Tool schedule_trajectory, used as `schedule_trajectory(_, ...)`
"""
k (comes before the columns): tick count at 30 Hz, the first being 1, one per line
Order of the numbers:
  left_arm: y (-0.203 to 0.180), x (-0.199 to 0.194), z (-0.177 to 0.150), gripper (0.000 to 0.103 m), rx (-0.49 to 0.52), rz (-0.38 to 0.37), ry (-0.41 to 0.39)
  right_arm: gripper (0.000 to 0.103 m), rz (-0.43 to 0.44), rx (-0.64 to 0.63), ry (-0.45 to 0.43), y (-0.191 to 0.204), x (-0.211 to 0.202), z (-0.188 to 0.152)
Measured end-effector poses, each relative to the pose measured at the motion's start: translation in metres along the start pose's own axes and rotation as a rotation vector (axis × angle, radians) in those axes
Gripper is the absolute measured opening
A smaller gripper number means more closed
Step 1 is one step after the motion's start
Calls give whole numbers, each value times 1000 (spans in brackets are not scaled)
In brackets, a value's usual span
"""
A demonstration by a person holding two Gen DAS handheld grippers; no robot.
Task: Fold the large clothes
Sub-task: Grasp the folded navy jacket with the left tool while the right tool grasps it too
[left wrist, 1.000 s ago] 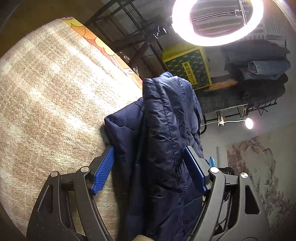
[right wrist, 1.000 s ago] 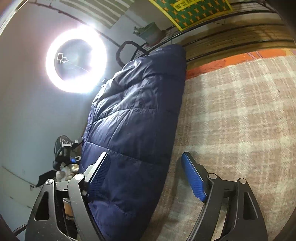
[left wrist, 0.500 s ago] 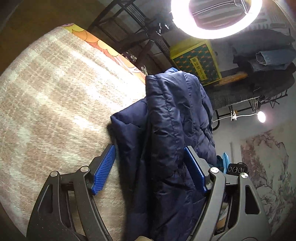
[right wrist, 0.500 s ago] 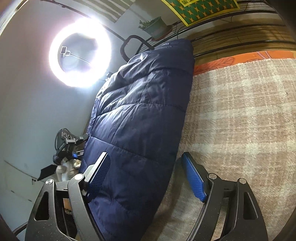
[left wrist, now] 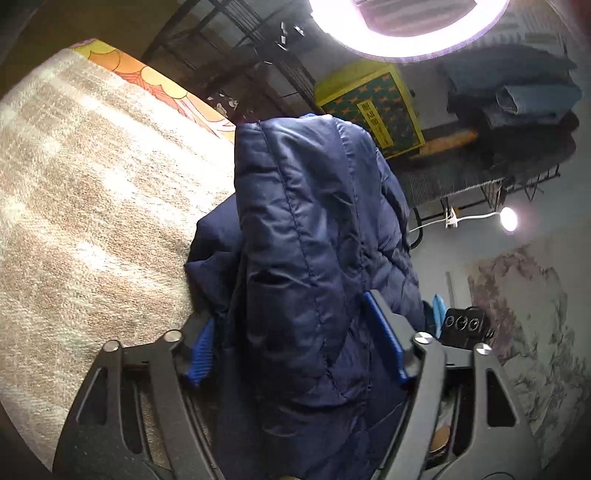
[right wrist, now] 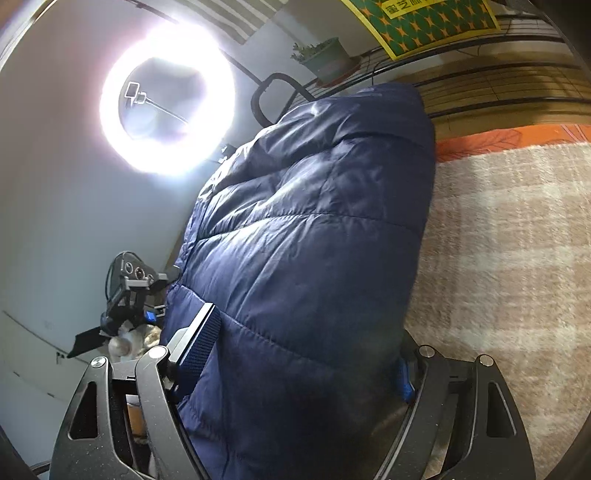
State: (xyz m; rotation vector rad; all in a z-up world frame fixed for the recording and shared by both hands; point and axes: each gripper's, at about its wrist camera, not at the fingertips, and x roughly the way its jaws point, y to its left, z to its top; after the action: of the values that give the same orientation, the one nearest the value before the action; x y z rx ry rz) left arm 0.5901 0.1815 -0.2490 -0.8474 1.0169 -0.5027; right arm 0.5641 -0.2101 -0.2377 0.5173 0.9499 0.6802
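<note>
A navy quilted puffer jacket (left wrist: 314, 240) lies in a thick folded bundle on a beige plaid blanket (left wrist: 92, 192). My left gripper (left wrist: 295, 339) is wide open, and the jacket's near end bulges between its blue pads (left wrist: 384, 332) and covers part of the left one. In the right wrist view the same jacket (right wrist: 306, 258) fills the space between my right gripper's (right wrist: 303, 350) open jaws; the right pad is mostly hidden behind the fabric. The other gripper (right wrist: 129, 295) shows beyond the jacket at the left.
A bright ring light (left wrist: 406, 29) hangs overhead, also in the right wrist view (right wrist: 166, 99). An orange patterned sheet (left wrist: 155, 81) edges the blanket. A green and yellow box (left wrist: 369, 107), a rack with folded jeans (left wrist: 517, 96) and a potted plant (right wrist: 325, 55) stand behind.
Both grippers have moved forward onto the jacket, so the fabric now sits deeper between the jaws and covers part of the pads. The jaws have stayed open.
</note>
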Motion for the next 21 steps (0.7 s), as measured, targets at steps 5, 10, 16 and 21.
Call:
schedule_trajectory(5,17,-14,-2,61,-46,-24,11,63,58,33,31,-18,-16,-4)
schedule_trajectory(10,14,-11,-1,65,-42,1,-18,59,45,25,29,-18,-18,-6)
schedule_trajectory(16,6,0,-8,39,-3,-3,-24,43,-5,1,21,-3,-7,-6)
schedule_trajectory(21,-11,-17,-15,23,42,-12,-72,26,-41,-48,7,7,-17,-4)
